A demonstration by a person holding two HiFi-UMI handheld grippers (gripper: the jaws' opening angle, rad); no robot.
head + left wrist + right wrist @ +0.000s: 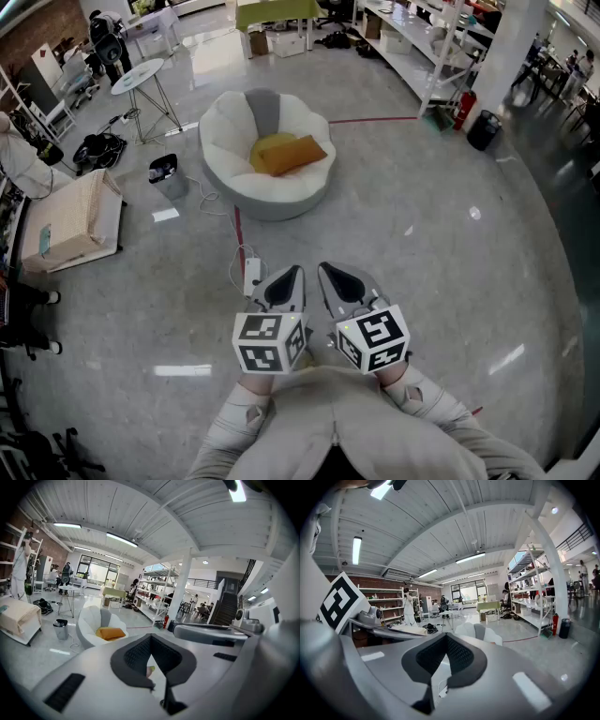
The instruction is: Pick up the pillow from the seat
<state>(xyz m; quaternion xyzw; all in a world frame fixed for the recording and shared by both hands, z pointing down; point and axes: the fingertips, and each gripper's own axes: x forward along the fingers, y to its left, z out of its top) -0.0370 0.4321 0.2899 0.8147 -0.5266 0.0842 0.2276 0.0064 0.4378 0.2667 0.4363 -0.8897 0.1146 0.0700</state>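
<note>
Since the left tongs point(289, 274) and right tongs point(330, 272) are pressed together, empty, they may just shove the orange pillow point(291, 155) off the far seat point(281, 199).

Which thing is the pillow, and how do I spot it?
Look for the big white, petal-shaped round seat standing on the shiny grey floor. In its hollow lies the orange rectangular fabric pillow, on a paler yellow cushion; it is the only orange thing there.
</note>
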